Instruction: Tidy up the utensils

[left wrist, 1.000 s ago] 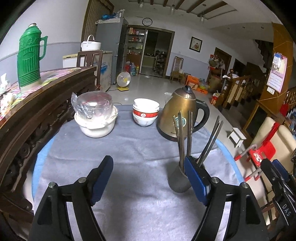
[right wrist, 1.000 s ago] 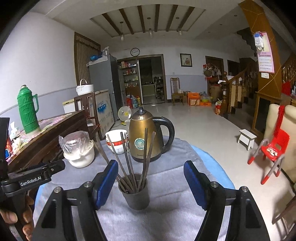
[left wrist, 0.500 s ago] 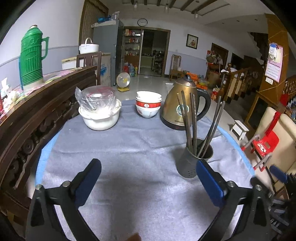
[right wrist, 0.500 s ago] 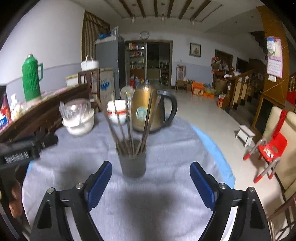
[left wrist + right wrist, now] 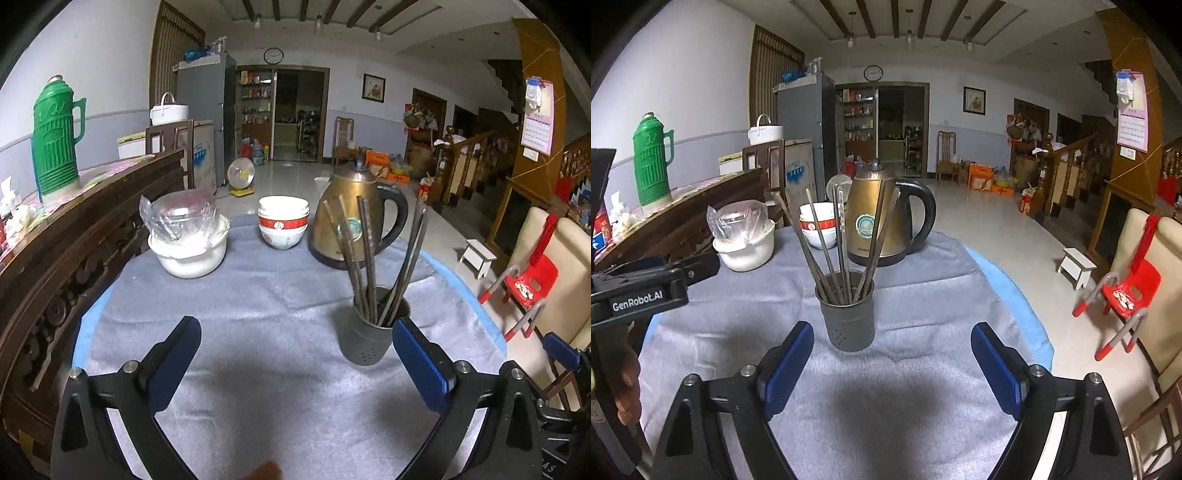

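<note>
A dark grey utensil holder (image 5: 369, 339) (image 5: 849, 314) stands upright on the grey cloth of the round table (image 5: 258, 295). Several metal chopsticks (image 5: 364, 251) (image 5: 842, 240) fan out of it. My left gripper (image 5: 295, 332) is open wide, and the holder sits just inside its right finger without touching it. My right gripper (image 5: 892, 336) is also open, with the holder a little ahead of its fingertips and nothing between the blue pads. The left gripper (image 5: 646, 288) shows at the left edge of the right wrist view, held by a hand.
Behind the holder stand a bronze kettle (image 5: 354, 218), stacked red-and-white bowls (image 5: 283, 225) and a plastic-covered white bowl (image 5: 188, 240). A dark carved wooden cabinet (image 5: 55, 258) with a green thermos (image 5: 55, 136) borders the table's left. A red child's chair (image 5: 532, 284) stands to the right.
Both grippers have opened wider and drawn back from the holder. The left gripper's right pad, which was against the holder, is now clear of it. The holder stands alone.
</note>
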### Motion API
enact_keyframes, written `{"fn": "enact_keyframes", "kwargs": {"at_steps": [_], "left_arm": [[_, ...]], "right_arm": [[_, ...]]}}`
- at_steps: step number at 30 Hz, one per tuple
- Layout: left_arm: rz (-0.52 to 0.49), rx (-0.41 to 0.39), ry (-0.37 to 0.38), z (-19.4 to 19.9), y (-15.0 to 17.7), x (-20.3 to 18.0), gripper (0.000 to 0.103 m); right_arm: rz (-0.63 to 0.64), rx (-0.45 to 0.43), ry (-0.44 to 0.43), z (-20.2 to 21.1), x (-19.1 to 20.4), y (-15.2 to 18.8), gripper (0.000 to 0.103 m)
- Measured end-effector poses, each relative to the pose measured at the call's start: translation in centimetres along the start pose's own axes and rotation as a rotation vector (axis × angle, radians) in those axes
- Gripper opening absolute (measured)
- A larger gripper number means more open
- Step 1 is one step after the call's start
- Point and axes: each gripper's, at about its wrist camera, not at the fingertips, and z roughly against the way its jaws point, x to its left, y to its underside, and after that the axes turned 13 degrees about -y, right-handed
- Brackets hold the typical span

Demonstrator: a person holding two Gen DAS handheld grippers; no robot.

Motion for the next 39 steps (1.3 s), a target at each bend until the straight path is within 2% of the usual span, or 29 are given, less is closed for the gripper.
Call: {"fn": "enact_keyframes", "kwargs": {"at_steps": [8,27,39], "left_arm": [[-0.008,-0.025,0.013,0.9,-0.3,-0.2,0.103],[-0.006,0.0,0.049,1.2,-0.2,-0.6,0.103],[-0.012,-0.006,0.069,1.2,-0.4,-0.8,0.103]], "right_arm": [[0.009,-0.054,0.036,1.2,0.3,-1.0,0.089],[0.042,-0.089,0.063,2.3,0.6,-2.2,0.091],[0.058,-0.074,0.06,1.5,0.8,-2.3,0.092]]}}
